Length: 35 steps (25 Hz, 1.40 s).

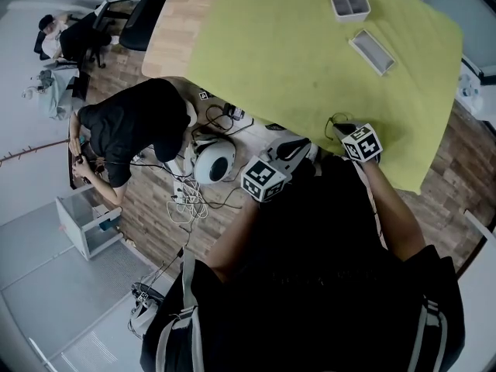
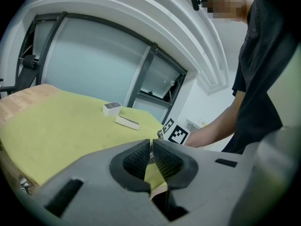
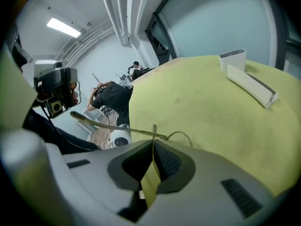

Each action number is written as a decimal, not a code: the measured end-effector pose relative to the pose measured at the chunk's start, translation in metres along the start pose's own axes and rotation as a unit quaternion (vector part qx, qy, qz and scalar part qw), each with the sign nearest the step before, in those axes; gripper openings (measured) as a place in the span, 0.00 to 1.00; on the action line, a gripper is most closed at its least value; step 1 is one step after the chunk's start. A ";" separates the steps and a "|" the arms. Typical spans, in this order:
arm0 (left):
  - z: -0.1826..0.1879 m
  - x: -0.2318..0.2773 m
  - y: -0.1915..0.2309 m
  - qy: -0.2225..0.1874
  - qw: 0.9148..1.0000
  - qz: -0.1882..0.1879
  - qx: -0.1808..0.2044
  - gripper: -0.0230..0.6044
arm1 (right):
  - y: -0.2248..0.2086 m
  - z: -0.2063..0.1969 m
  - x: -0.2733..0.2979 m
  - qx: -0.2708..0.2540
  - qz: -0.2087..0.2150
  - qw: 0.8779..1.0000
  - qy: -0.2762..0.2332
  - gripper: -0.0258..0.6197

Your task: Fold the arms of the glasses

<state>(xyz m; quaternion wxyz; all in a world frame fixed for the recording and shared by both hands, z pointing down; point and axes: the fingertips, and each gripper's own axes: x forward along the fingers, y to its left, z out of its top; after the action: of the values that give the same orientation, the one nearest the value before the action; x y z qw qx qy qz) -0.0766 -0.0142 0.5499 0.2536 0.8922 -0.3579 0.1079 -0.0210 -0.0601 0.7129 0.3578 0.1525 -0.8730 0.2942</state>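
Note:
The glasses [image 3: 108, 125] are thin wire-framed. One arm sticks out to the left and a lens rim [image 3: 181, 135] curves over the yellow-green tablecloth [image 3: 202, 102]. My right gripper [image 3: 153, 152] is shut on the frame near the hinge, at the table's near edge. In the head view the glasses [image 1: 335, 121] show only as a thin wire just ahead of the right gripper [image 1: 342, 130]. My left gripper [image 2: 151, 155] is shut with nothing between its pads. It hangs off the table's near edge, left of the right gripper [image 2: 176, 133]. In the head view the left gripper [image 1: 291, 150] lies beside the cloth's edge.
A white open box [image 1: 350, 5] and a long white case [image 1: 372, 51] lie at the far right of the table. A person in black [image 1: 132, 126] crouches on the floor at the left, by a white round device [image 1: 215, 163] and loose cables [image 1: 190, 200].

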 end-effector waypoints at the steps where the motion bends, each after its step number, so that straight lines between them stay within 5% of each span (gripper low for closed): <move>1: 0.000 0.001 0.001 0.001 1.000 0.001 0.002 0.09 | -0.003 0.001 -0.001 0.016 0.008 1.000 -0.001 0.09; 6: -0.002 0.005 0.003 0.017 1.000 0.004 0.006 0.09 | -0.015 0.004 -0.001 0.077 0.045 0.996 0.015 0.09; 15: -0.001 0.014 0.007 0.024 1.000 0.008 -0.003 0.09 | -0.033 0.000 0.013 0.098 0.062 0.992 0.048 0.09; 26: 0.001 0.023 0.007 0.026 0.999 0.013 -0.019 0.09 | -0.038 -0.005 0.023 -0.031 0.014 0.994 0.105 0.09; 35: 0.001 0.026 0.008 0.024 1.000 0.006 -0.012 0.09 | -0.040 0.002 0.017 -0.097 -0.030 0.991 0.088 0.09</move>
<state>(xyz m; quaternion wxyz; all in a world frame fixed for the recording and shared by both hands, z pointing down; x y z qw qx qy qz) -0.0638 -0.0350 0.5620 0.2725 0.8840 -0.3583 0.1263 -0.0154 -0.0933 0.7401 0.4548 0.1168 -0.8577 0.2094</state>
